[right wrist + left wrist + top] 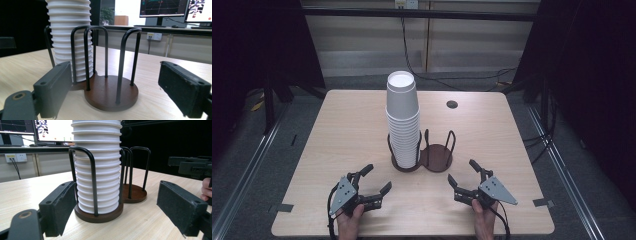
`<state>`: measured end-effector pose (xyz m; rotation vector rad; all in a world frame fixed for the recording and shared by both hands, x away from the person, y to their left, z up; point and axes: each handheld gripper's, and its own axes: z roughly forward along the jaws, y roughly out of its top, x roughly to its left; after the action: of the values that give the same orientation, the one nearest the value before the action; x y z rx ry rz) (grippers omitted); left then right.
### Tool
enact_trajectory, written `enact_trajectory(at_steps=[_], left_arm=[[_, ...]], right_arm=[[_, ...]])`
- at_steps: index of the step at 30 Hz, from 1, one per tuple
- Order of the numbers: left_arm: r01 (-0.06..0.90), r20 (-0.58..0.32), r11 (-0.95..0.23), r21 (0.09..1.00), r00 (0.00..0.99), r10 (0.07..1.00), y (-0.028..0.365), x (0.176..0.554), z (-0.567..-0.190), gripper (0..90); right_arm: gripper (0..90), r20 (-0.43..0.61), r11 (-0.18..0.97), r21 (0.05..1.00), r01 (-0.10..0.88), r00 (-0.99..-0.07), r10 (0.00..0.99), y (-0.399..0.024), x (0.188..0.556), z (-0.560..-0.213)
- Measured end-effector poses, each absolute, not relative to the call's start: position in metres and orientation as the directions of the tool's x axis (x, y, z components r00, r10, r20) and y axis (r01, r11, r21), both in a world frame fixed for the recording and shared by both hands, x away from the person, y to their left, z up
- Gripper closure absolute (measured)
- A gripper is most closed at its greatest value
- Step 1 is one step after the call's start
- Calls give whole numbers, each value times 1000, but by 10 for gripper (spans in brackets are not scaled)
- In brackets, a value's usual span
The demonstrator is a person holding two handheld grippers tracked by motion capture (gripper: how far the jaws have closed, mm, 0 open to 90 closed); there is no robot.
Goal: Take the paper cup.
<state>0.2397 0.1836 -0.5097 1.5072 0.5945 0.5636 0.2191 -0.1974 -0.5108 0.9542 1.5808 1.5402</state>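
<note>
Cup stack [402, 117]: a tall column of white paper cups nested together, standing upright in the left ring of my holder, about midway between the left and right edges of the tabletop.
Holder [436, 156]: a dark brown double base with black wire loops; its right ring is bare, and the two round bases touch each other.
My left claw [377, 179]: I hold it near the front edge of the tabletop, left of the middle, with its jaws spread wide and nothing between them.
My right claw [463, 173]: near the front edge as well, right of the middle, jaws wide apart and gripping nothing.
Stack relative to my left claw: from the left gripper view the cup stack [97, 167] rises just beyond the gap between my jaws, closer to the left jaw, not touching either pad.
Holder relative to my right claw: from the right gripper view the bare ring [111, 93] sits straight ahead between my jaws, apart from both, with the cup stack [68, 40] behind it to the left.
Tabletop [342, 130]: pale wood, with a small dark round cap near the far edge.
</note>
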Motion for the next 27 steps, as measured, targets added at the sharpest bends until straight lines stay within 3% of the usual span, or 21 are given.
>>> enact_trajectory(at_steps=[4,19,27], left_arm=[[18,-8,-8,1000,739,673,183,240,-510,157],[19,-8,-9,1000,737,675,184,240,-510,160],[18,-7,-9,1000,722,692,186,241,-510,158]], right_arm=[[129,-1,33,997,70,-411,912,-196,221,-509],[137,46,11,993,119,-467,883,-196,220,-505],[184,24,23,996,91,-487,873,-193,220,-500]])
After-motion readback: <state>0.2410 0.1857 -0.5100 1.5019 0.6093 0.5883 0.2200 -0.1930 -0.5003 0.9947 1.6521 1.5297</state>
